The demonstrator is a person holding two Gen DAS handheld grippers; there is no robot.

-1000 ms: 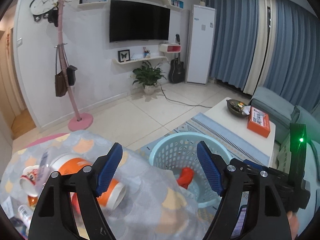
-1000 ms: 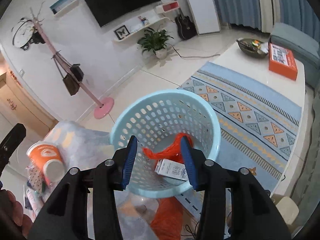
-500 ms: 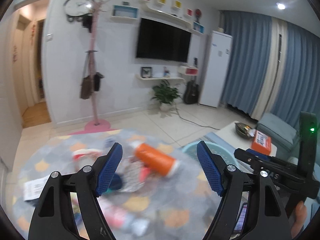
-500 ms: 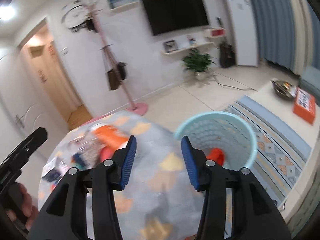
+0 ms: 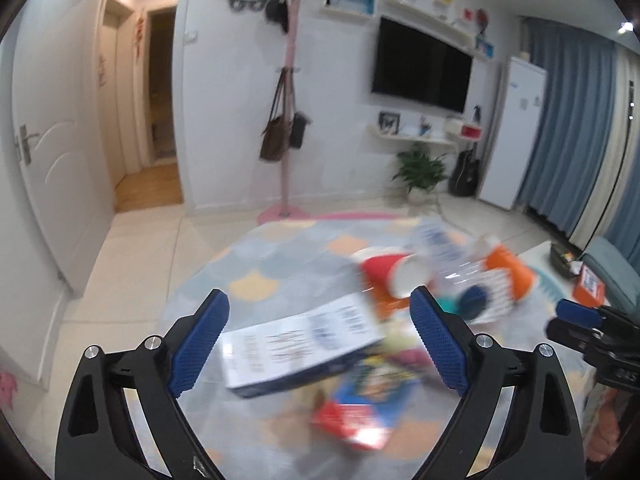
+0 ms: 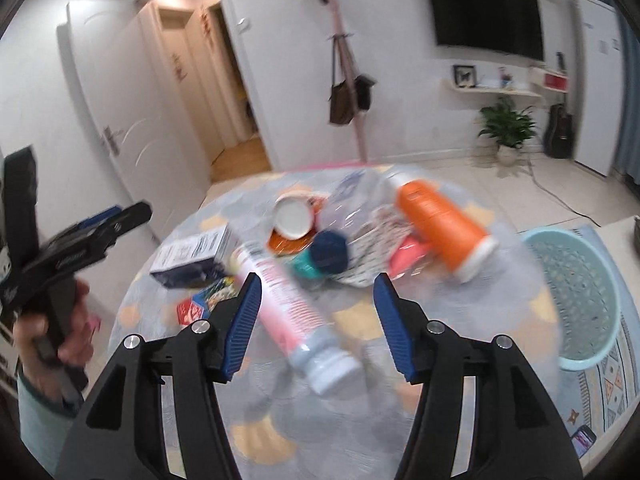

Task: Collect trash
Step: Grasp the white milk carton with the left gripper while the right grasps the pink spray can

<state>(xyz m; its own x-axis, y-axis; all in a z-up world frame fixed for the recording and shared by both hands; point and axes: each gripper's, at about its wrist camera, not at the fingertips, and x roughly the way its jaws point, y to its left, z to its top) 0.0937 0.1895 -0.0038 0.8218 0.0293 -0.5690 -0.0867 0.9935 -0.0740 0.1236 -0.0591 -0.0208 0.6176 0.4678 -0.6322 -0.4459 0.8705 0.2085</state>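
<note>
Trash lies on the round patterned table (image 6: 420, 320). A white and dark blue box (image 5: 296, 344) lies between the fingers of my open, empty left gripper (image 5: 320, 344). A pink and white bottle (image 6: 296, 304) lies between the fingers of my open, empty right gripper (image 6: 316, 320). An orange cup (image 6: 440, 220) lies on its side, next to a red paper cup (image 5: 388, 276), plastic wrap and small wrappers (image 5: 360, 412). The light blue basket (image 6: 576, 292) stands on the floor right of the table.
The left gripper (image 6: 80, 240) shows at the left of the right wrist view, the right gripper (image 5: 588, 328) at the right of the left wrist view. A pink coat stand (image 5: 286, 128), a door (image 5: 48, 152) and a low white table (image 5: 568, 264) surround the spot.
Both grippers have swung left, away from the basket and over the table's trash. The box and the pink bottle now sit between the fingers. Both stay open and empty.
</note>
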